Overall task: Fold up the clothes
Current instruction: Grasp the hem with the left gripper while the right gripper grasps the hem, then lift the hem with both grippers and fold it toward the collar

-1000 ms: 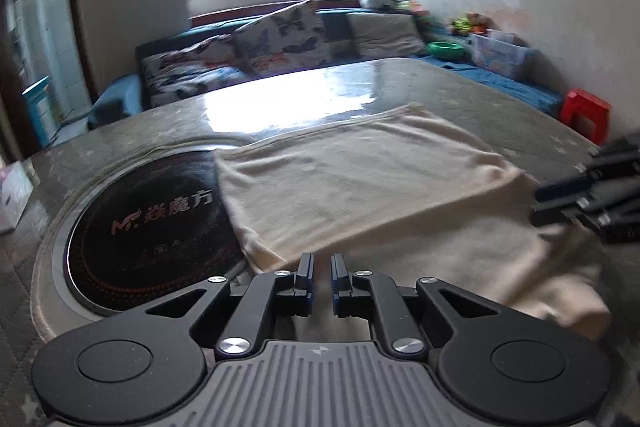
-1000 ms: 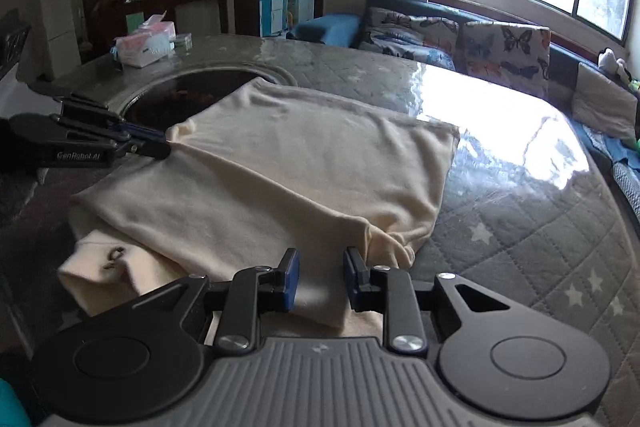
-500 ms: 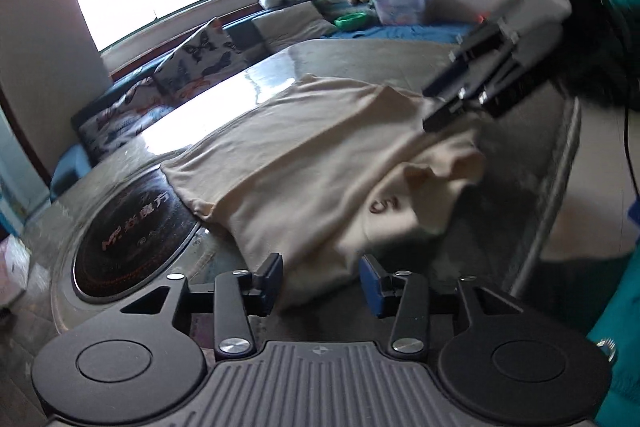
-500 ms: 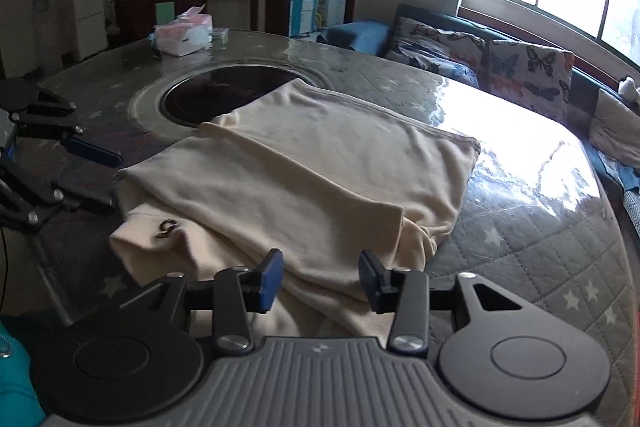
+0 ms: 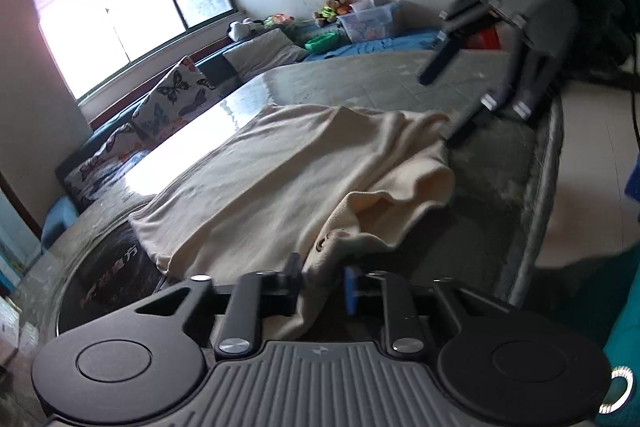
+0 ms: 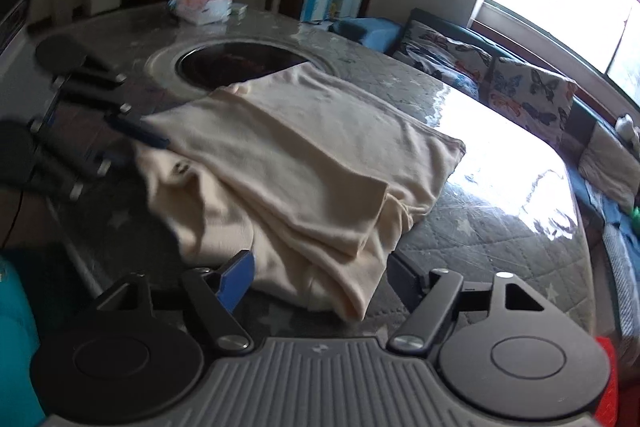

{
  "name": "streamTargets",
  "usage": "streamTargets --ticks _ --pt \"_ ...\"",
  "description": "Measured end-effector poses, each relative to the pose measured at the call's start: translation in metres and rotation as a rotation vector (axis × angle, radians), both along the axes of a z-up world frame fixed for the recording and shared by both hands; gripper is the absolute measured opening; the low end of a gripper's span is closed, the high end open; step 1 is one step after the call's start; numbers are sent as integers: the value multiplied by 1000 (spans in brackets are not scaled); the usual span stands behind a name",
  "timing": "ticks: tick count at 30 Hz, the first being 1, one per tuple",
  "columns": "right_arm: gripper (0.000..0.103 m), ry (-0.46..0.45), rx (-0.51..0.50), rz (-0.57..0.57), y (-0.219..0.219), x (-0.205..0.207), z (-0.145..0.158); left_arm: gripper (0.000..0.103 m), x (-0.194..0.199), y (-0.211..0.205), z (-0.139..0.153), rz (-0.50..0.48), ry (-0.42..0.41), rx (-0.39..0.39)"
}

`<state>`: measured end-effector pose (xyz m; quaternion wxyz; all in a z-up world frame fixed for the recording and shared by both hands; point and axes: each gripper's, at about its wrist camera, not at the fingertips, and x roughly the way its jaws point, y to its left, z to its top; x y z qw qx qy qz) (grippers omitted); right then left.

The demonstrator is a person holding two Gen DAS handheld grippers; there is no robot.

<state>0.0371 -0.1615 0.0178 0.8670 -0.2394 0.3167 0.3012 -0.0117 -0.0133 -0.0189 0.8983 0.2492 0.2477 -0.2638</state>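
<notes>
The left claw (image 5: 323, 281), just closing, pinched the cream garment (image 6: 304, 163) at its near corner, while the right claw (image 6: 320, 277), just opening, straddled the opposite near corner ungripped.

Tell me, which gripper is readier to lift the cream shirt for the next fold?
Probably left. The left gripper has just closed on the cream shirt near edge, while the right gripper has just opened, gripping nothing.

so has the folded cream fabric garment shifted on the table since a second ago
Yes: the cream garment now covers less of the round black cooktop, drawn toward the near table edge.
</notes>
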Motion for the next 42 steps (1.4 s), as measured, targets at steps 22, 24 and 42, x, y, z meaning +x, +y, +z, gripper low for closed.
streamTargets --ticks 22,24,42 --pt "16 94 97 102 31 48 -12 40 31 24 12 80 78 -109" --pt "15 94 112 92 30 50 -10 40 25 25 6 74 69 -79" --pt "8 6 216 51 16 24 23 6 1 36 23 84 5 -75"
